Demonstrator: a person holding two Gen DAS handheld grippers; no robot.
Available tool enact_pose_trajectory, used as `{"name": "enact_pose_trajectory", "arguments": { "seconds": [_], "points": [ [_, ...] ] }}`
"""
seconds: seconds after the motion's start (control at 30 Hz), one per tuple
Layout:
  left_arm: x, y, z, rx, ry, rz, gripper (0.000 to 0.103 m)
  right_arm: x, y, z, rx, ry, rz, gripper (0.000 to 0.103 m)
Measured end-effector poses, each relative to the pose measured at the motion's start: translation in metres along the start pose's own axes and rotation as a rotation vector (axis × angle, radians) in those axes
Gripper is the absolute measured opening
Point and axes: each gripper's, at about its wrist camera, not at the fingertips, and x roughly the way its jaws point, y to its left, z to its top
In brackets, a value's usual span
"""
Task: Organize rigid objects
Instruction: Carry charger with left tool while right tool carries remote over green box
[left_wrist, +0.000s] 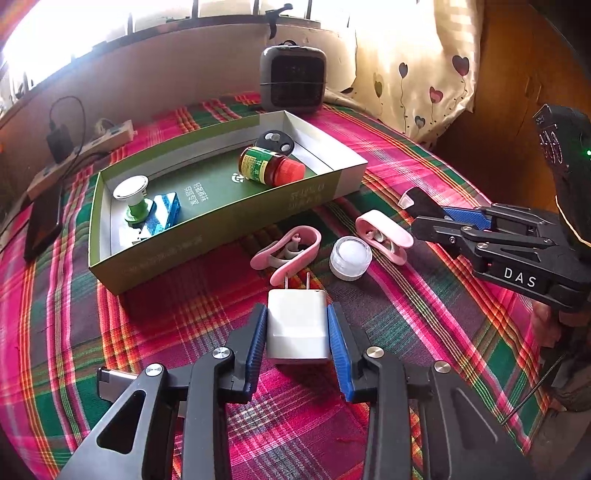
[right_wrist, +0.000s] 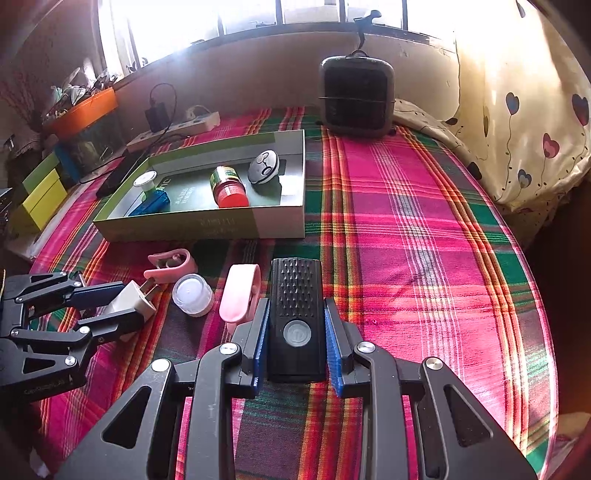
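Left gripper (left_wrist: 297, 323) has its blue pads snug against both sides of a white plug adapter (left_wrist: 297, 325), prongs aimed at the green box (left_wrist: 229, 236). Two pink clips (left_wrist: 286, 247) and a small clear jar (left_wrist: 351, 260) sit just past it on the plaid cloth (left_wrist: 424, 325).

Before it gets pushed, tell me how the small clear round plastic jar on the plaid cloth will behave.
The small clear round plastic jar looks squat, so it probably won't tip. Smooth walls may slip. On its side it would likely roll.

Plaid cloth (right_wrist: 424, 206), small dark heater (right_wrist: 356, 96) — heart-print curtain (right_wrist: 524, 110), power strip (right_wrist: 177, 125)
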Motion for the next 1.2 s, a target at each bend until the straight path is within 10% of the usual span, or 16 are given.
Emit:
{"name": "enact_pose_trajectory", "arguments": {
  "seconds": [1.2],
  "points": [
    [-0.031,0.072,0.063,-0.104,-0.119,0.072,0.032,-0.003,0.044,0.073,-0.091,-0.058,0.108,0.028]
  ]
}}
